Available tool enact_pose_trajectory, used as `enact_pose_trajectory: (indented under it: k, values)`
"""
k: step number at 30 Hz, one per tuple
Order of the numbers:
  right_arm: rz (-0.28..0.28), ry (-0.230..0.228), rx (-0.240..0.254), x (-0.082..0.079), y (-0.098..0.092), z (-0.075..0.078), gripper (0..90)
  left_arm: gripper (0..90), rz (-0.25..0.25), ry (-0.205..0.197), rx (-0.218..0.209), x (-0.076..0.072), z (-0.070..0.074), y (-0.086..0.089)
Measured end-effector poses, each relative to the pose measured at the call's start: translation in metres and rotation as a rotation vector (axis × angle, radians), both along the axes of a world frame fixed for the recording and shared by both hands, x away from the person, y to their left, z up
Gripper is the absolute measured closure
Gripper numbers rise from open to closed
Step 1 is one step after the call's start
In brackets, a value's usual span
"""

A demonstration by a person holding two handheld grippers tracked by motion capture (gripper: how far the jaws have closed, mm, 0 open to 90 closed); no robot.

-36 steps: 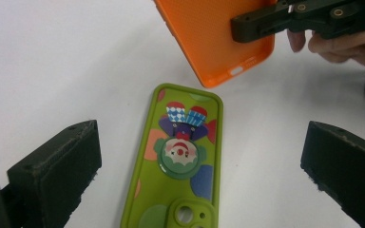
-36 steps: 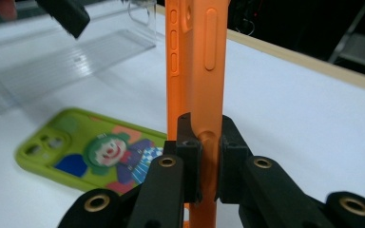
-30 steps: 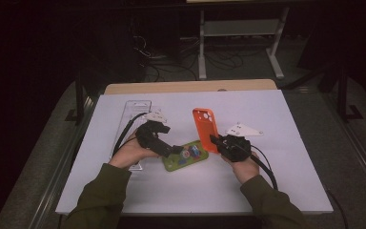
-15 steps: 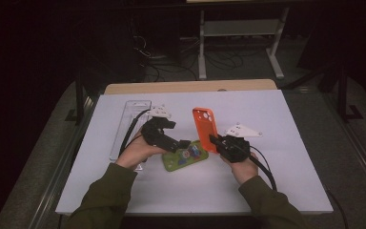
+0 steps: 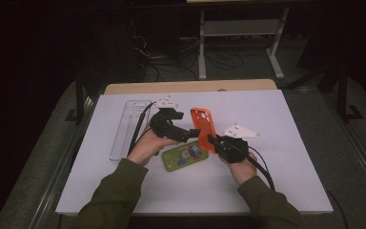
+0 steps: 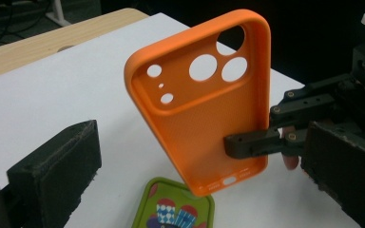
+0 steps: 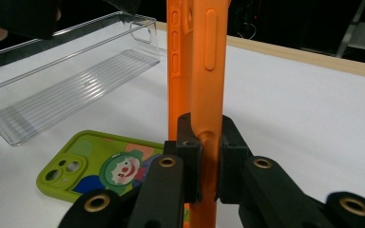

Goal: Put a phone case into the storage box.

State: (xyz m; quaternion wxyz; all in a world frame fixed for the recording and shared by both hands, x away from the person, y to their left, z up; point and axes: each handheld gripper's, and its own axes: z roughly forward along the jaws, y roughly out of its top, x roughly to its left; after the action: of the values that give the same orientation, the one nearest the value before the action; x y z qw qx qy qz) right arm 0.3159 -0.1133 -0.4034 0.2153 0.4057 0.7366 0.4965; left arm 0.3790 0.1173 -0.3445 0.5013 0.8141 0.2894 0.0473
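Now the right tool is clamping the orange case, its two black jaws pressing tight on the case's lower edge. In the right gripper view the case is standing upright between the jaws, side buttons facing the camera. In the left gripper view it is tilting a little, its hollow inside and camera cut-outs showing, and it is hanging clear above the bench.

The left tool is hovering just beside the case with its jaws apart; in its own view the two black pads are sitting wide at either edge of the picture, with the case well ahead of them and nothing between them.

Down on the bench, a green case with a clown picture is lying flat, just below the orange one and between the two hands. Over to the left, a clear tray is resting lengthwise on the white surface, well apart from the cases. The left hand is gripping its tool close to the tray's near end, cable trailing back across it.
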Motion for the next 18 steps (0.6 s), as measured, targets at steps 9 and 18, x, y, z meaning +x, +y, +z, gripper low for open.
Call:
enact_pose_trajectory:
  k: [9,18]
  values:
    - [0.005,-0.005,-0.001,-0.001,0.003,0.001,81.4,0.0,0.005,0.002,-0.042,0.006,-0.003,-0.012]
    - [0.006,-0.016,-0.008,-0.002,0.003,0.002,81.4,0.0,0.023,0.012,-0.074,0.008,-0.005,-0.021]
